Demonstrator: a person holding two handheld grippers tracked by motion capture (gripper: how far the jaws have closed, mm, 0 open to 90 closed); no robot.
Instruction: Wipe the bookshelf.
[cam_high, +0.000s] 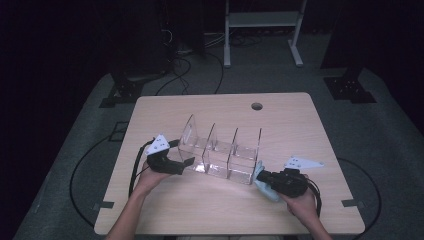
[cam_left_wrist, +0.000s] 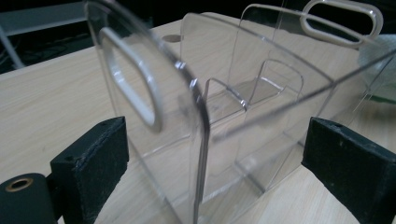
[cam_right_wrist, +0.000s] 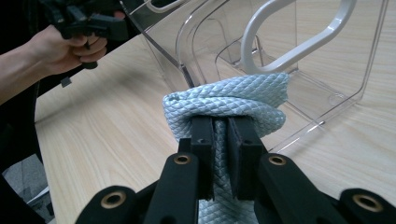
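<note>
Because the clear plastic organizer (cam_high: 220, 152) is see-through, its walls are hard for me to pick out. It lies long across the middle of the table (cam_high: 300, 120), from my left toward my right. My left gripper (cam_left_wrist: 210, 154) is open around its near end wall. My right gripper (cam_right_wrist: 221, 135) squeezes a blue cloth (cam_right_wrist: 233, 100) at the other end, where the cloth touches the organizer.

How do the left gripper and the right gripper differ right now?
The left gripper is open, its fingers either side of the clear organizer's end wall; the right gripper is shut on a pale blue cloth. The left sits at the organizer's left end, the right at its right end. Both are black and hand-held.
</note>
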